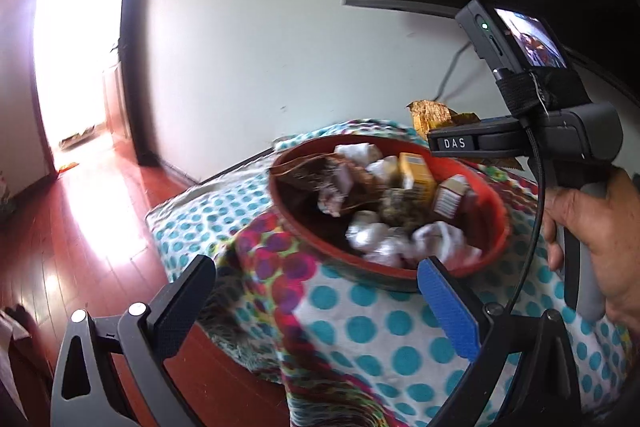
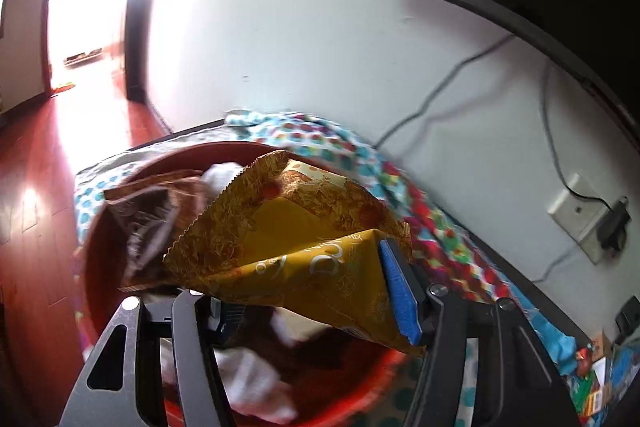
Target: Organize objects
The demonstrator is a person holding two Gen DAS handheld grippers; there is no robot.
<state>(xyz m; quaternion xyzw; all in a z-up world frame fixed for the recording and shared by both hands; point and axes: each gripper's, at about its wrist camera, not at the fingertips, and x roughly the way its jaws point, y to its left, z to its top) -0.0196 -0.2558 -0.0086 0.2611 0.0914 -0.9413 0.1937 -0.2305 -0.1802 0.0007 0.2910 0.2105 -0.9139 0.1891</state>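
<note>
Crinkling between the right gripper (image 2: 316,291) jaws, a glossy yellow-gold snack packet (image 2: 296,239).

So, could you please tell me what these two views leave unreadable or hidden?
- Yellow snack packet: right wrist view, print blurred; its near end lies behind the right gripper fingers.
- Red bowl: left wrist view, contents smeared by blur; right wrist view, the packet covers most.
- Left gripper: open, empty.
</note>
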